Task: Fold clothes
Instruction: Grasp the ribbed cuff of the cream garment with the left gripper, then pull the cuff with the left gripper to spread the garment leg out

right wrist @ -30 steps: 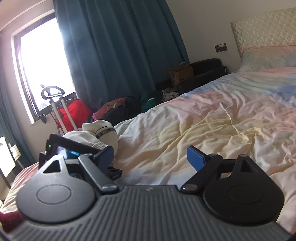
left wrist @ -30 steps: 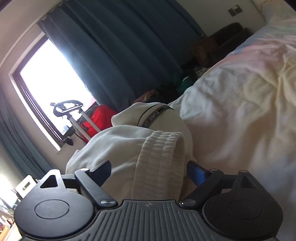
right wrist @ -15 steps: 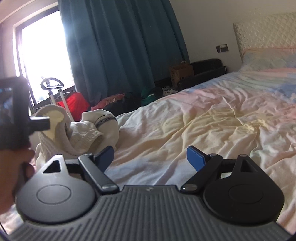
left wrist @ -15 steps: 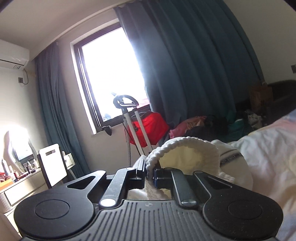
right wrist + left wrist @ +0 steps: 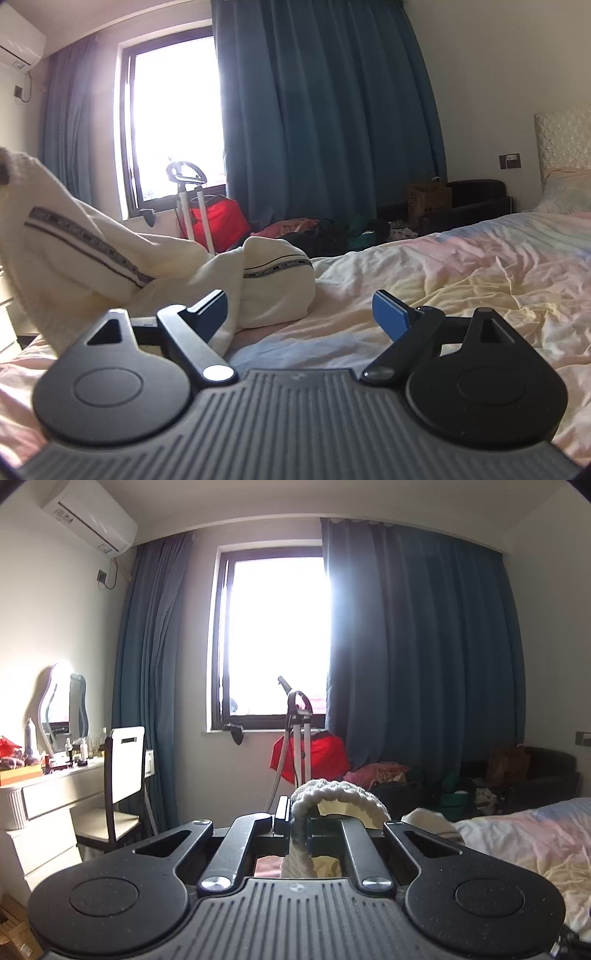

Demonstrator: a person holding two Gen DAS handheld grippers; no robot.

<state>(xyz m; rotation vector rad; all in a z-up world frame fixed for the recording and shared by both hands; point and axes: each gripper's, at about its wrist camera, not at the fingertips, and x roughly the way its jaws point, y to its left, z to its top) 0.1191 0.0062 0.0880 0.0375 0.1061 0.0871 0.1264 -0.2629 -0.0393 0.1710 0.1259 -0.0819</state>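
Note:
A cream garment (image 5: 122,273) with a dark printed stripe and a ribbed waistband lies partly bunched on the bed (image 5: 461,280) and rises to the upper left of the right wrist view. My left gripper (image 5: 298,821) is shut on the garment's ribbed cream edge (image 5: 340,794) and holds it up above the bed. My right gripper (image 5: 299,306) is open and empty, low over the sheet just right of the garment's bunched part.
The bed has a wrinkled pastel sheet, with a pillow and headboard (image 5: 561,147) at the far right. Beyond it are a window, blue curtains (image 5: 424,664), a red bag with a handle (image 5: 314,757), piled clothes on the floor, a white chair (image 5: 122,768) and a dressing table (image 5: 37,794).
My left gripper closed on the garment's ribbed edge and lifted it up and to the left, stretching the garment off the bed. My right gripper stayed open and dropped slightly nearer the garment.

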